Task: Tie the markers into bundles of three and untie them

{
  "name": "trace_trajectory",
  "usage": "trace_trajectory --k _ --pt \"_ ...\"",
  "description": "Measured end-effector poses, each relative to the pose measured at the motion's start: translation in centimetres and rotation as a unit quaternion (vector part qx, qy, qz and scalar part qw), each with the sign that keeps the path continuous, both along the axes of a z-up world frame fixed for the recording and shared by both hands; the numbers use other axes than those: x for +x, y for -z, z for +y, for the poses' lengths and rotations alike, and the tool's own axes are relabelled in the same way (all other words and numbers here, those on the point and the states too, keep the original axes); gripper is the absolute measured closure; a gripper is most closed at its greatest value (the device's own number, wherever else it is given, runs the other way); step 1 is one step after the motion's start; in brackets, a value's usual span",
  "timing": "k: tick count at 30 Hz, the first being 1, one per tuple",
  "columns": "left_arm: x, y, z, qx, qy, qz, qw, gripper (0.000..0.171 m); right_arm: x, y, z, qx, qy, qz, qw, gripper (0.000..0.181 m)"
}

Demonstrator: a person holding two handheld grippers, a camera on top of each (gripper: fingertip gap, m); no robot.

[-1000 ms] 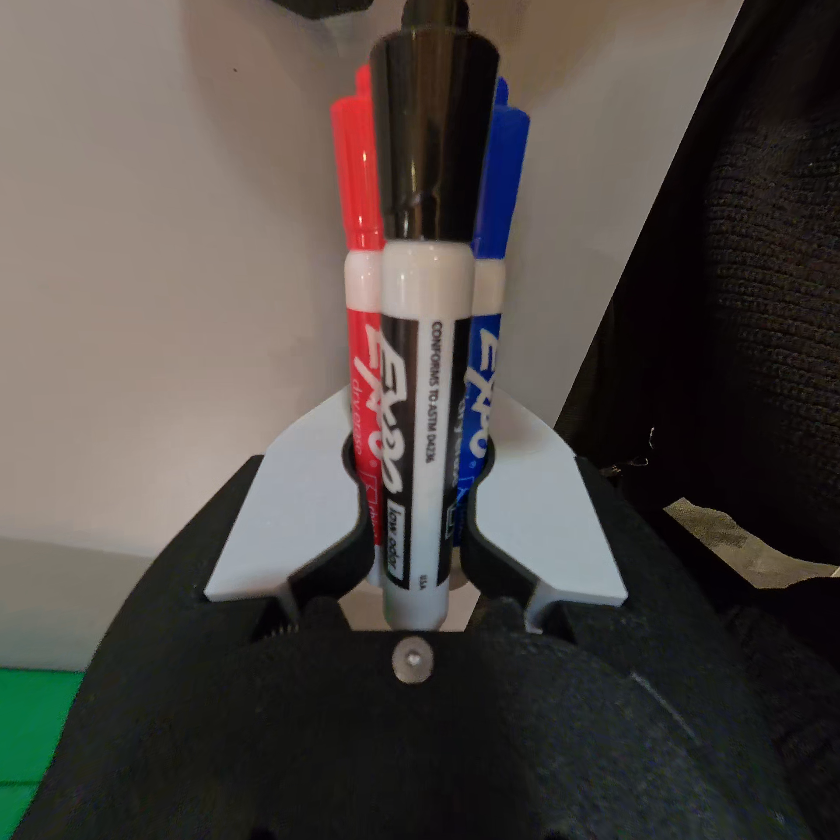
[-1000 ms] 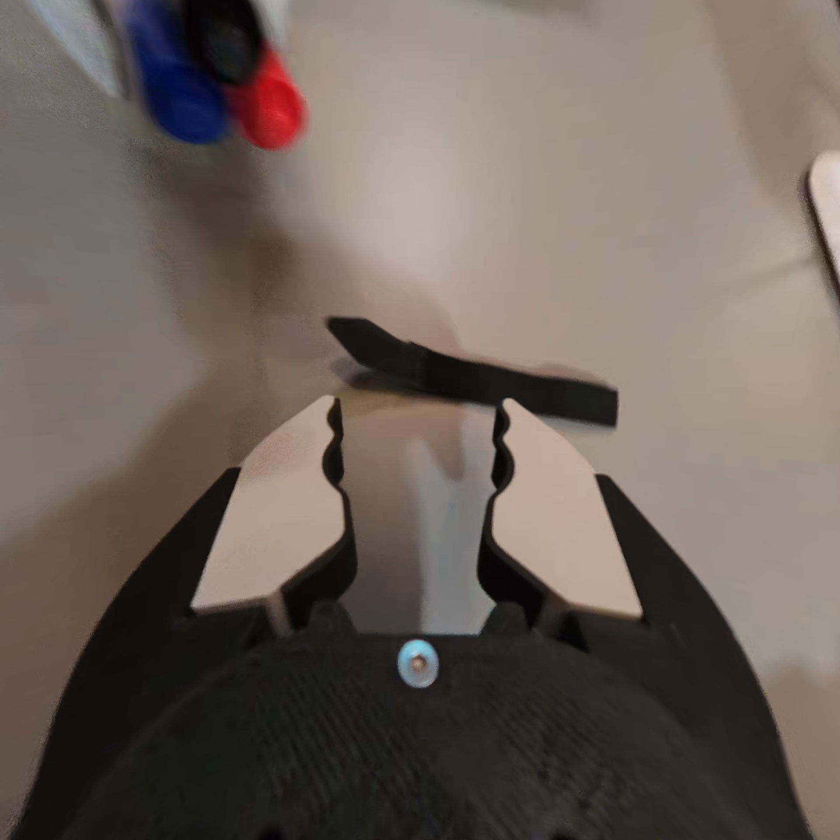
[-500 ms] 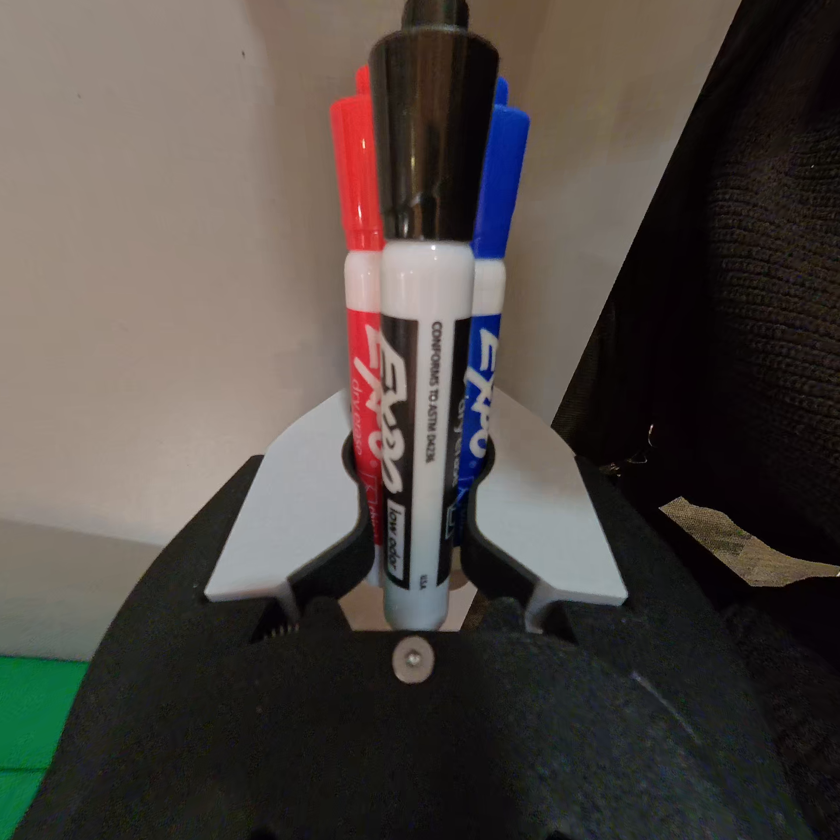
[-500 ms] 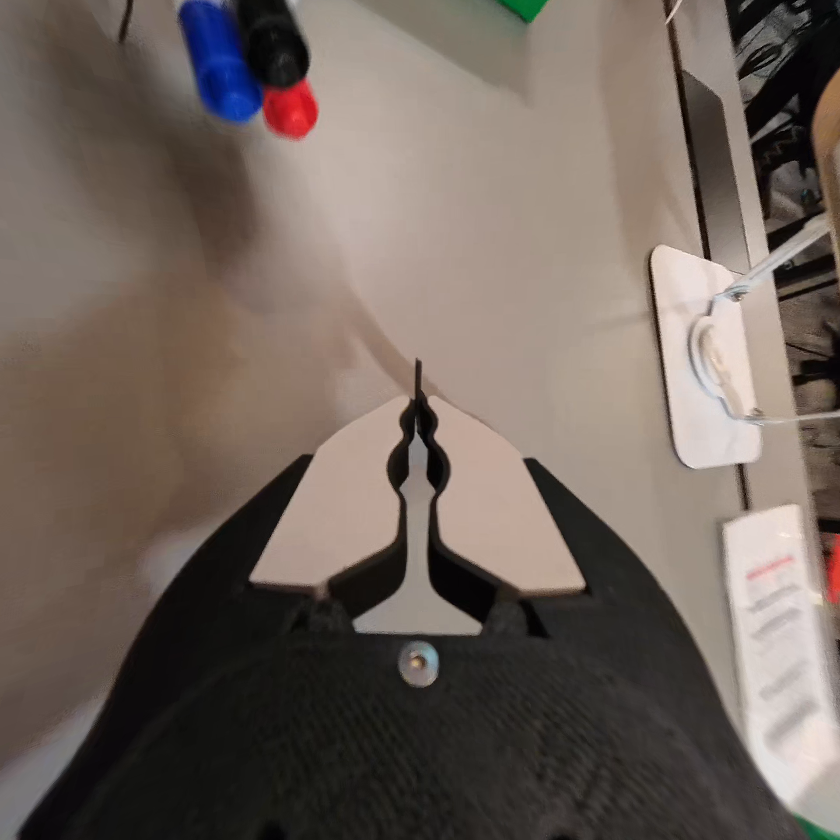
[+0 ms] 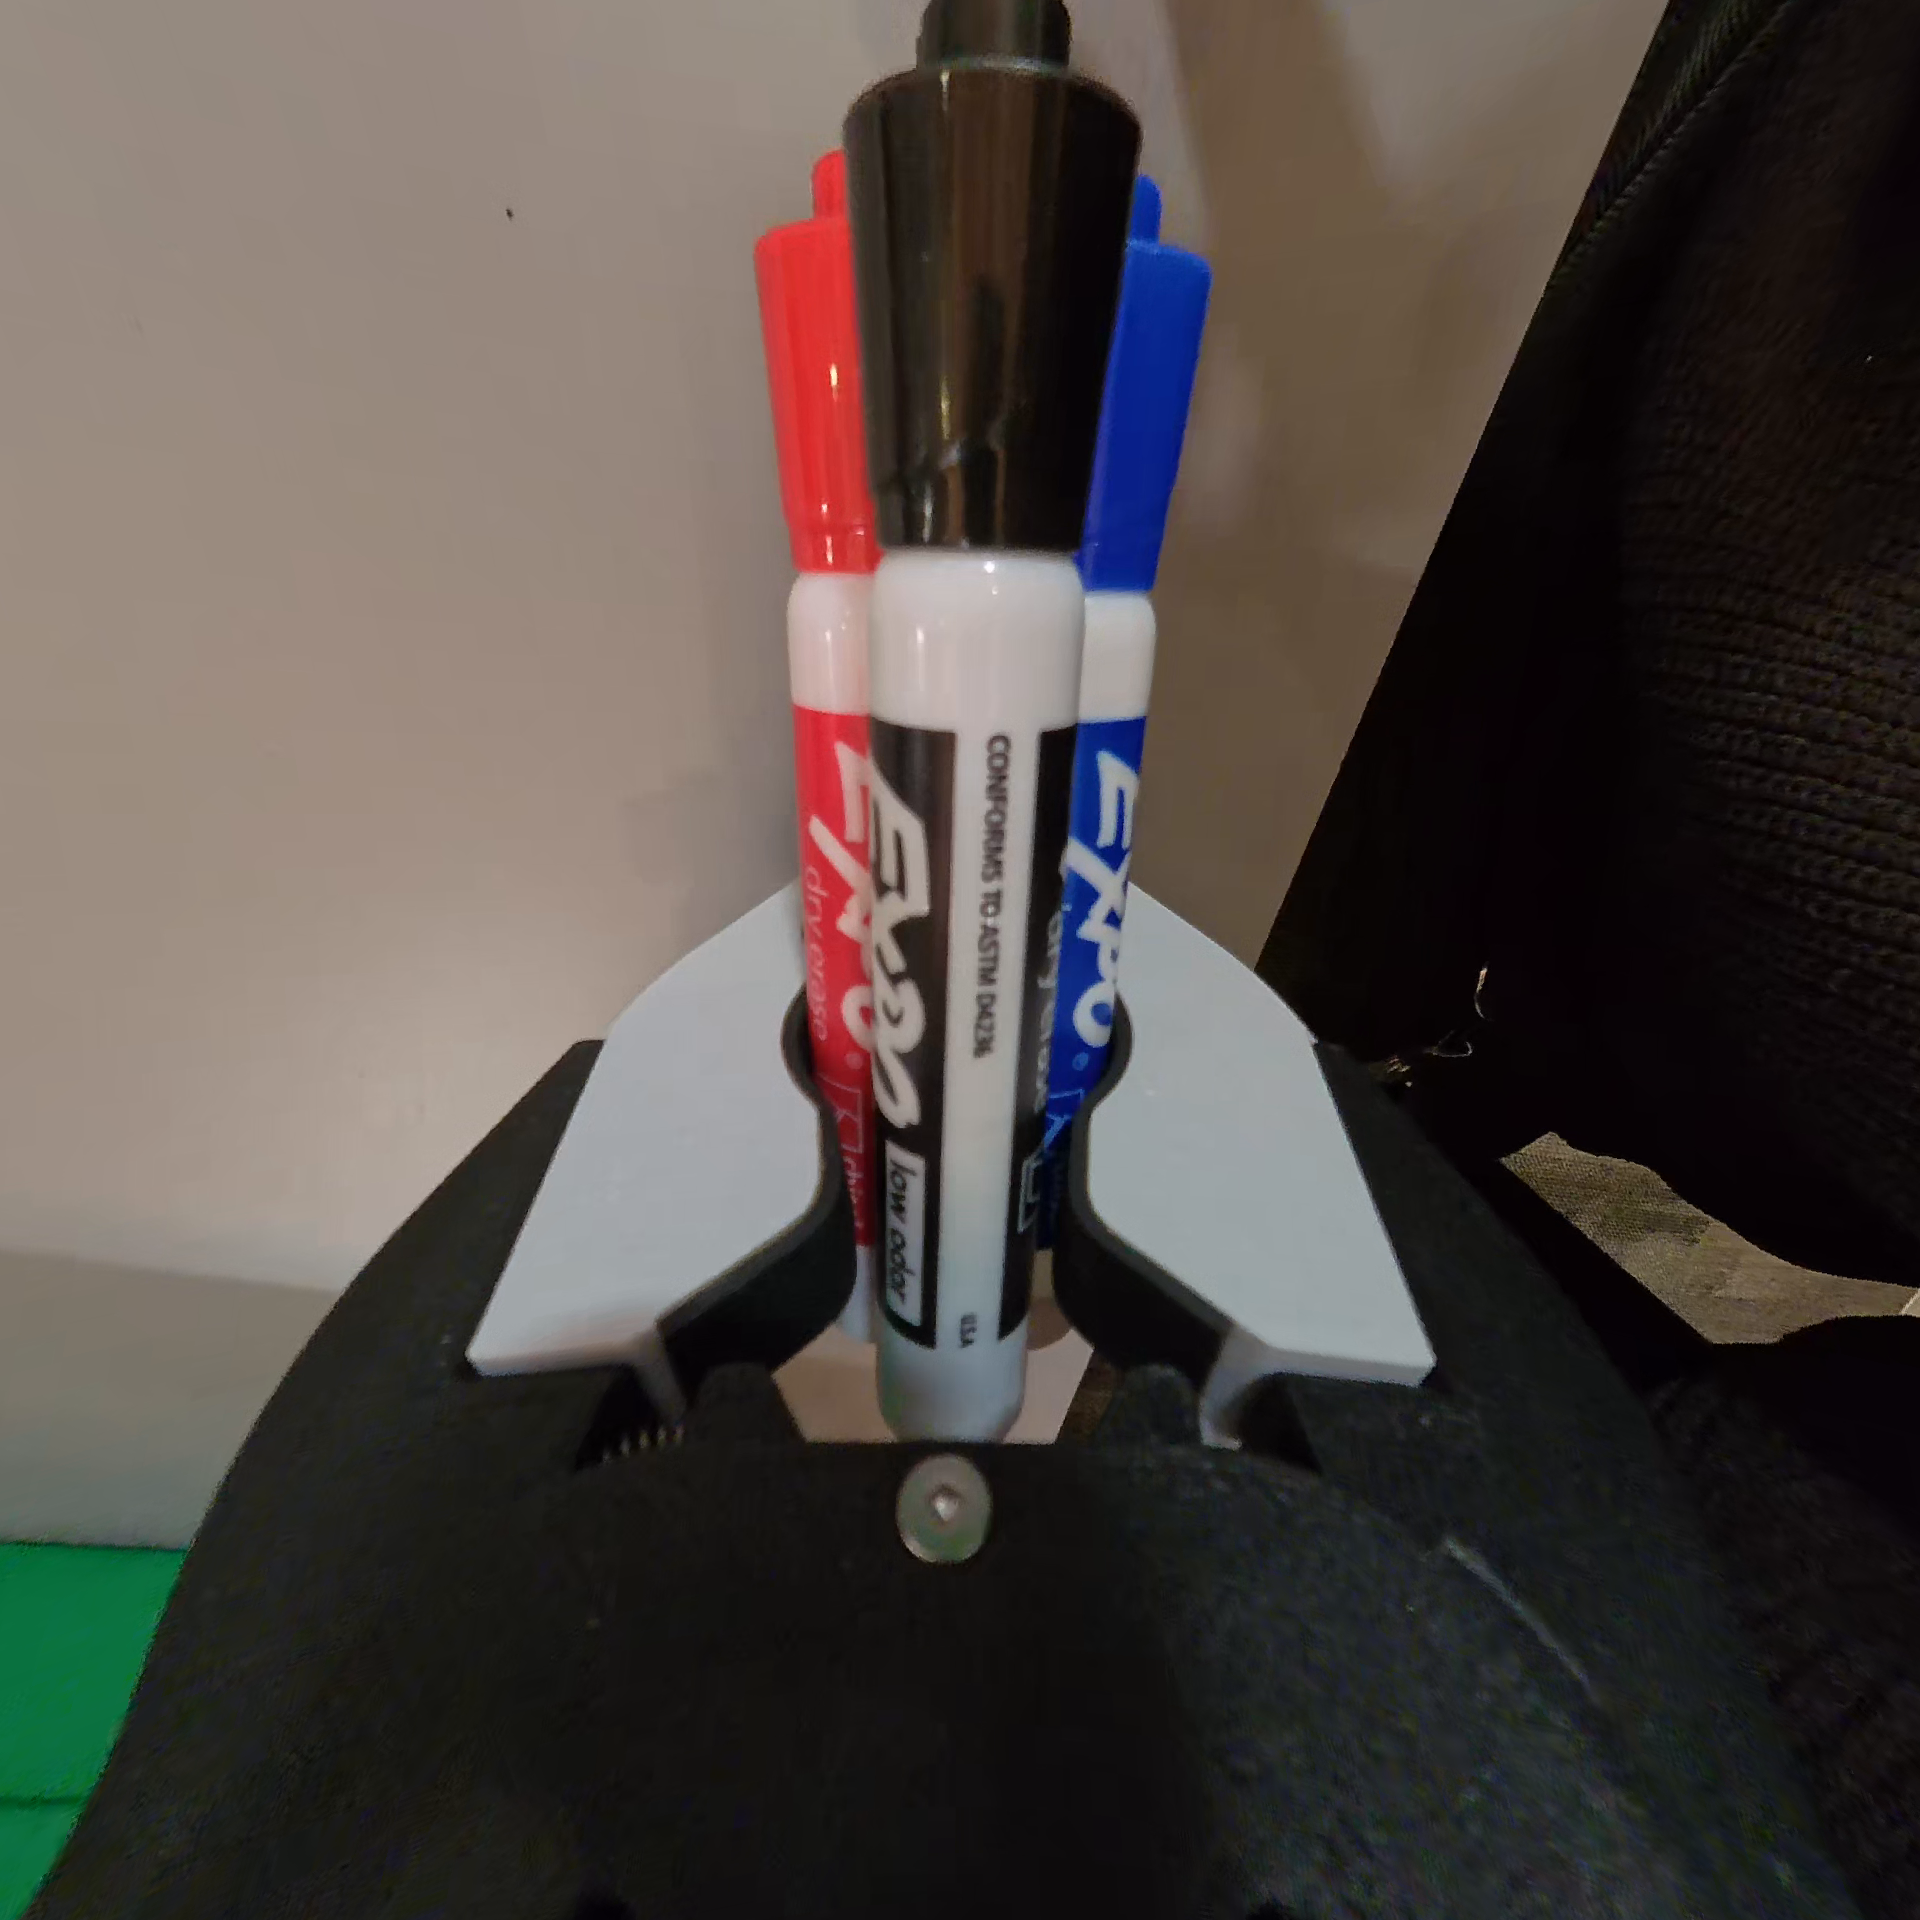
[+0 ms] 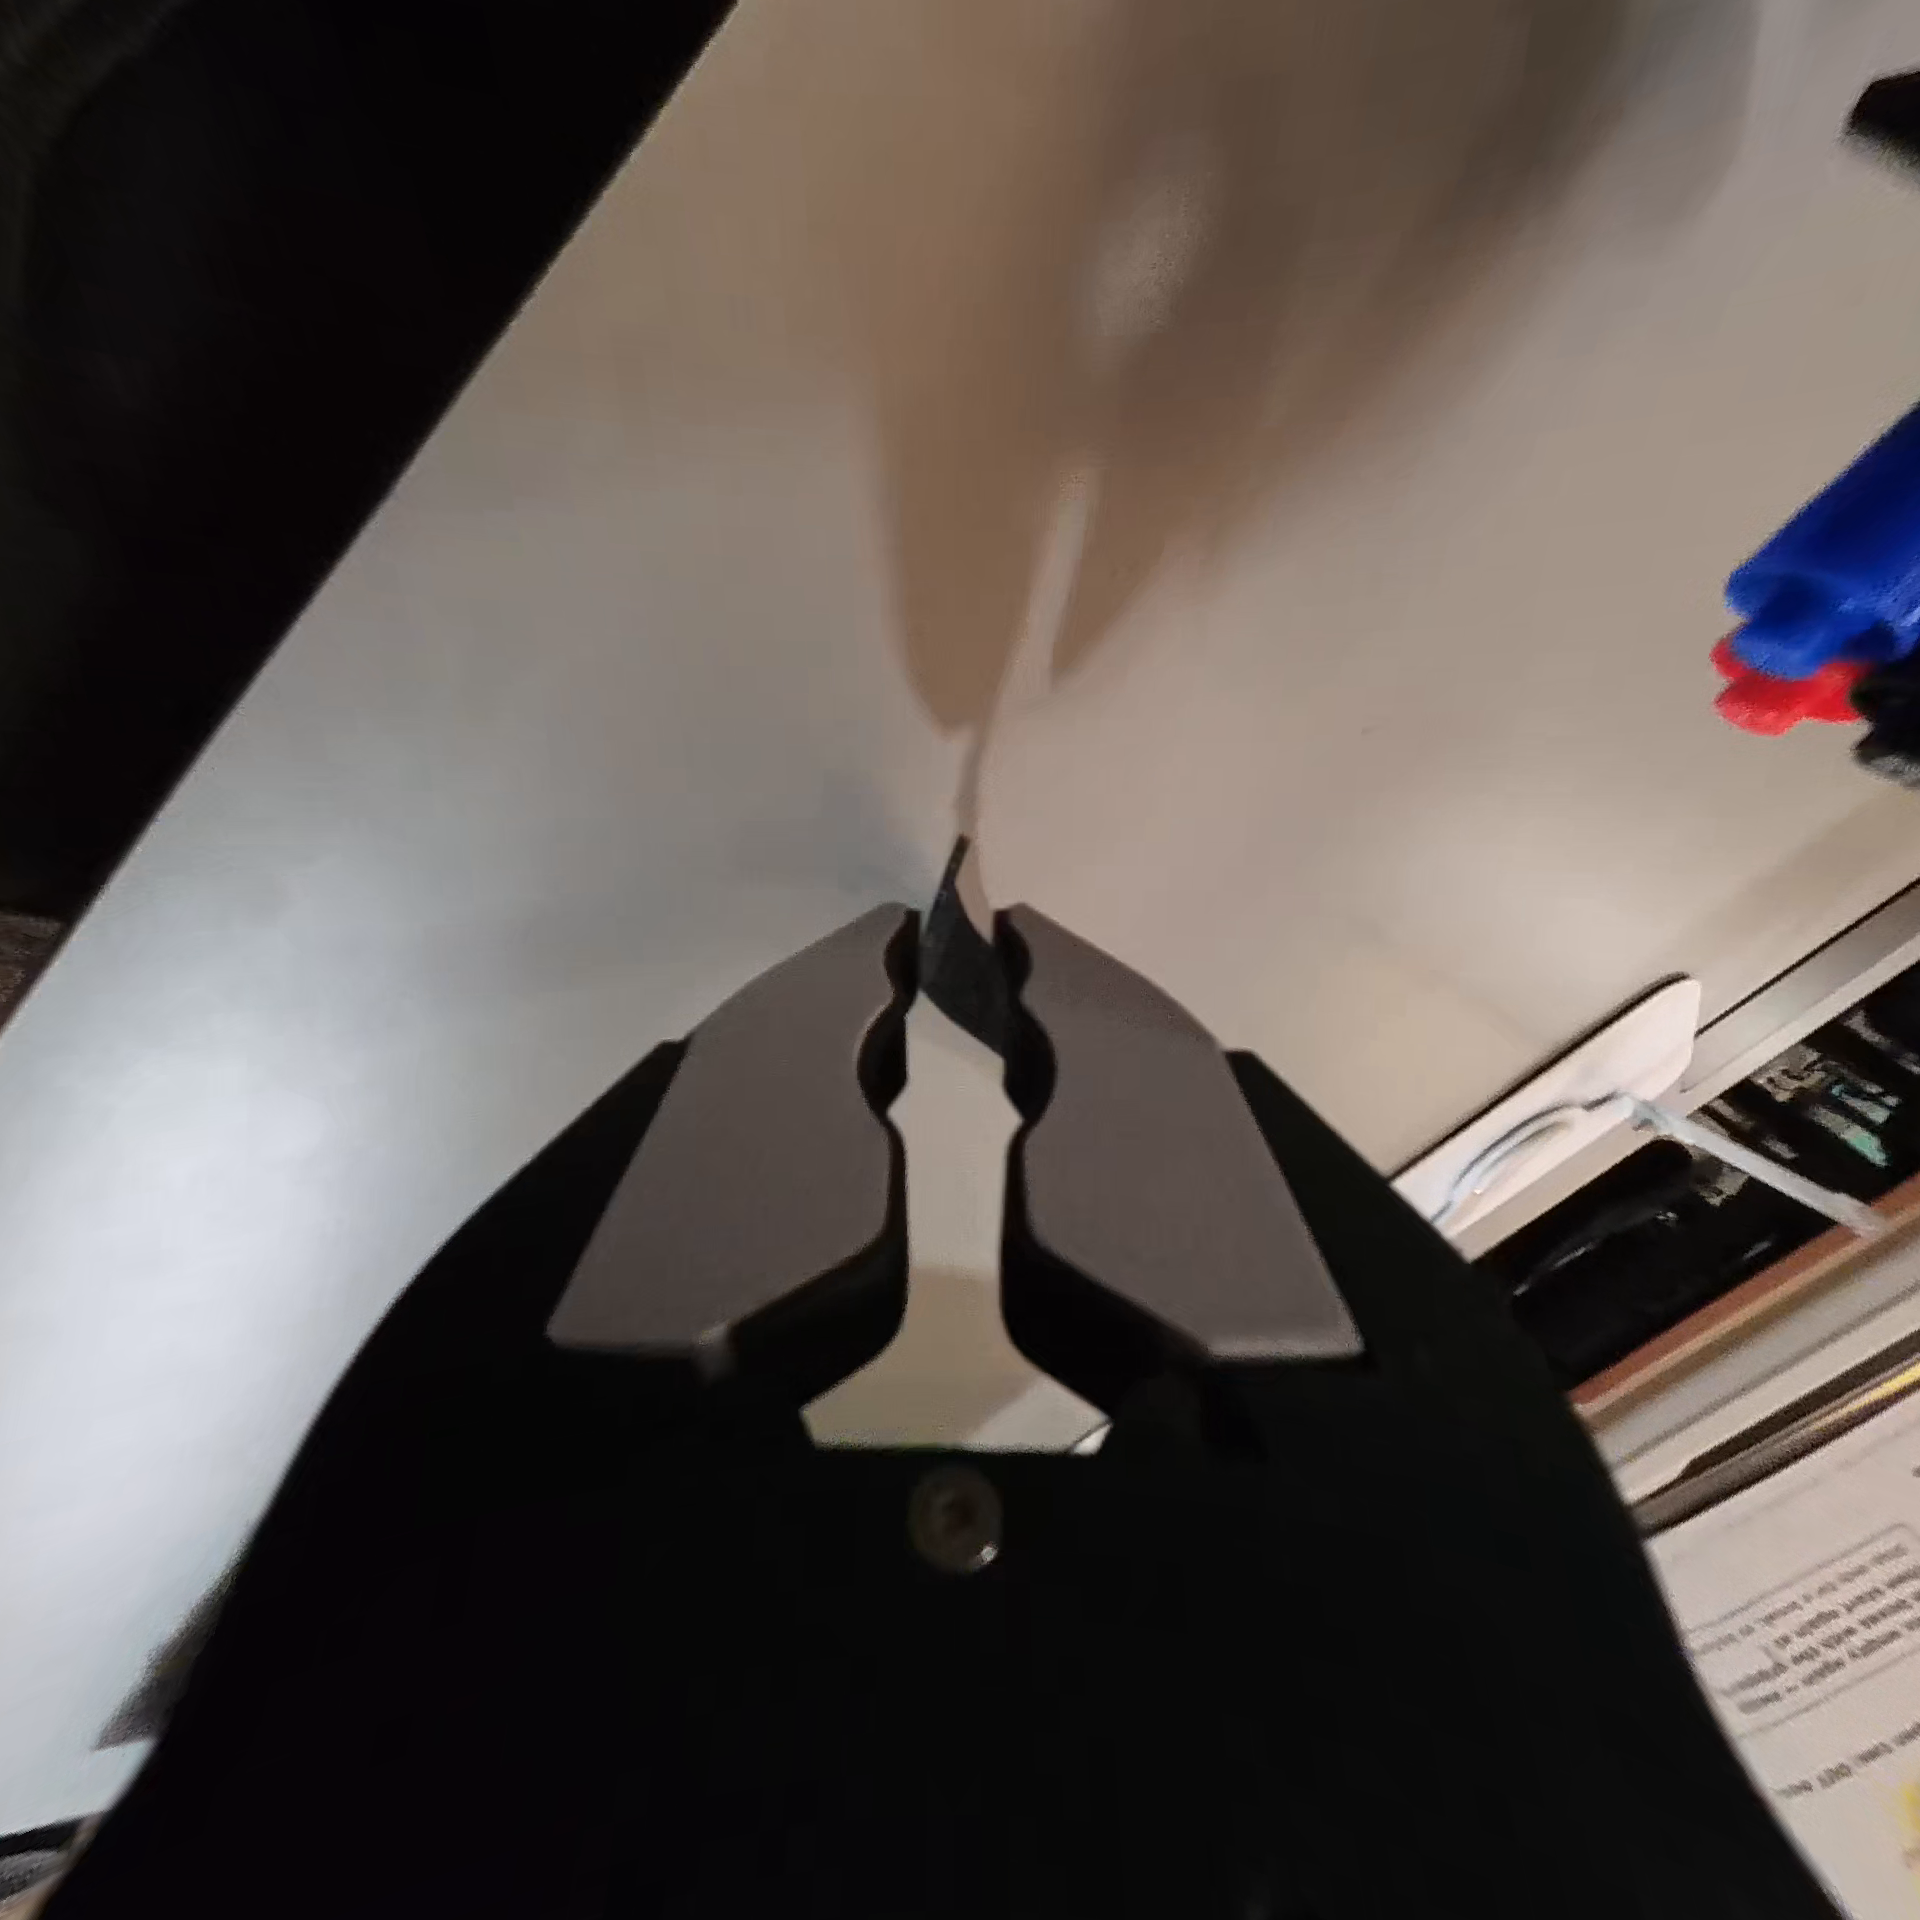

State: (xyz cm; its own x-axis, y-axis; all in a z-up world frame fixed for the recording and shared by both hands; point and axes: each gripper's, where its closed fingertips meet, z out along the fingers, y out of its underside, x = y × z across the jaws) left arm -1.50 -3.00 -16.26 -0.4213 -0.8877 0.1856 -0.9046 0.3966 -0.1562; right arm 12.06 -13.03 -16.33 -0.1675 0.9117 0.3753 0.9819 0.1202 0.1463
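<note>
Three markers, red [image 5: 826, 665], black [image 5: 971, 935] and blue [image 5: 1117, 665], stand clamped side by side in my left gripper [image 5: 956, 1049] above the pale table [image 5: 364, 623]. Right view: my right gripper [image 6: 954, 920], nearly closed, pinches a black strap [image 6: 961, 961]; marker caps [image 6: 1813, 644] show at far right.

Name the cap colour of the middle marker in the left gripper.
Black. The middle marker wears a glossy black cap, clearest in the left wrist view.

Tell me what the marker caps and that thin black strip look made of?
The black marker cap looks like glossy hard plastic: it shows sharp highlights. The red cap and blue cap look the same, slightly duller. The black strap pinched in the right tool bends flat, so probably fabric, though blur leaves it open.
</note>
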Motion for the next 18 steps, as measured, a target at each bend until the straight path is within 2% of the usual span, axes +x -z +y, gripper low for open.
trace_trajectory --k 7,10,12,15,17,18 --pt "-0.1 0.0 0.0 -0.001 -0.001 0.001 1.0 0.123 -0.7 -0.3 1.9 0.048 -0.003 0.016 0.999 0.16" --pt "-0.1 -0.1 0.0 -0.002 0.0 0.0 1.0 0.124 -0.1 -0.9 2.3 0.066 0.03 0.042 0.996 0.168" --pt "-0.1 -0.1 0.1 -0.002 0.0 -0.001 1.0 0.124 -0.1 -1.1 2.2 0.069 0.072 0.093 0.991 0.159" --pt "-0.2 0.0 0.1 -0.002 -0.001 0.0 1.0 0.123 -0.2 -1.1 2.0 0.073 0.179 0.193 0.962 0.138" --pt "-0.2 0.0 0.1 -0.002 -0.002 -0.001 1.0 0.123 -0.6 -1.2 2.0 0.083 0.257 0.275 0.923 0.128" --pt "-0.2 0.0 0.2 -0.002 -0.003 -0.001 1.0 0.123 -0.8 -1.3 2.1 0.094 0.29 0.313 0.899 0.129"
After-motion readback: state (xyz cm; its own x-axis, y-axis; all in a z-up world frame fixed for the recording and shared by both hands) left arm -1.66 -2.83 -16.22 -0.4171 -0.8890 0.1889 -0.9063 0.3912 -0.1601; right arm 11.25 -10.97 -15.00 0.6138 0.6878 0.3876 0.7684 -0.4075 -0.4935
